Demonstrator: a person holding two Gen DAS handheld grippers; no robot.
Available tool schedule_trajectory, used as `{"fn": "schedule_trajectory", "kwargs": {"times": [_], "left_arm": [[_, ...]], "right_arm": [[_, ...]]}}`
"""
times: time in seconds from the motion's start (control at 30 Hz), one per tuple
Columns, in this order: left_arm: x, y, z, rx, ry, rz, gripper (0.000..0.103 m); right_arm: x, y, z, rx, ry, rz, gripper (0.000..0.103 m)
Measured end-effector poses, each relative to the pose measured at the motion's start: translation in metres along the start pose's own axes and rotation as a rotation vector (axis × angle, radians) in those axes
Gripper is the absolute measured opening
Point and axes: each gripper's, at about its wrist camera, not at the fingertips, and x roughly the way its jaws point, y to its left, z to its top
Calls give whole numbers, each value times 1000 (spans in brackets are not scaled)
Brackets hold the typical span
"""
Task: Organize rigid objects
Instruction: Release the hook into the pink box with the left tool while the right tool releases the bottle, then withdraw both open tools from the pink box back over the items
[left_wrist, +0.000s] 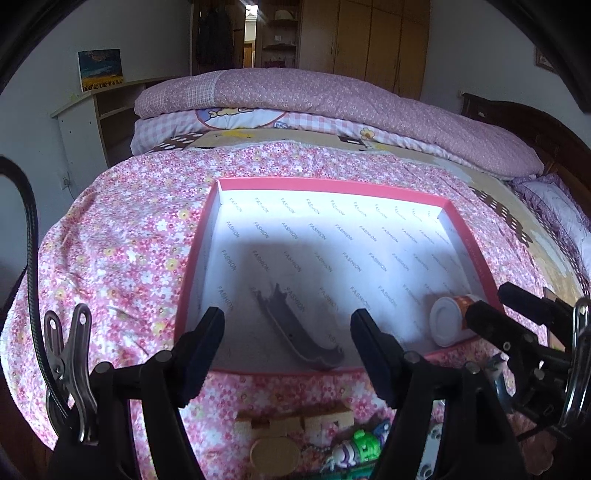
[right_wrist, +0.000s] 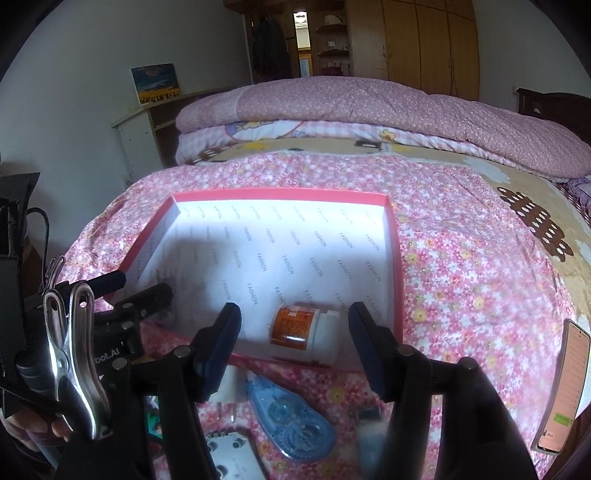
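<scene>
A shallow pink-rimmed box (left_wrist: 207, 225) (right_wrist: 395, 258) with a white printed floor lies on the flowered bedspread. A curved grey plastic piece (left_wrist: 291, 328) lies in it near the front. A white bottle with an orange label (left_wrist: 452, 319) (right_wrist: 303, 334) lies on its side in the box's front right corner. My left gripper (left_wrist: 288, 347) is open and empty above the box's front edge. My right gripper (right_wrist: 291, 341) is open and empty, its jaws either side of the bottle. The right gripper also shows in the left wrist view (left_wrist: 491, 306).
Loose items lie on the bedspread in front of the box: wooden blocks (left_wrist: 295, 421), a green and white toy (left_wrist: 354, 448), a blue correction-tape dispenser (right_wrist: 291, 424), a grey device (right_wrist: 232, 458). A phone (right_wrist: 565, 387) lies at the right. Folded quilts (left_wrist: 332, 99) lie behind.
</scene>
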Motion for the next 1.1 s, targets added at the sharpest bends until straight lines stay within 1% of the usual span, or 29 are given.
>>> {"fn": "schedule_trajectory", "kwargs": {"times": [0.27, 0.53, 0.77, 1.1], "left_arm": [[-24, -2, -13, 2, -9, -12, 75], [-44, -2, -33, 3, -6, -21, 75], [-51, 4, -54, -5, 24, -25, 75], [-53, 10, -82, -38, 72, -48, 75]], "right_arm": [[-19, 5, -7, -2, -7, 7, 62], [-39, 12, -23, -14, -6, 23, 62], [-52, 8, -46, -4, 21, 25, 62], [-66, -3, -87, 21, 84, 26, 62]]}}
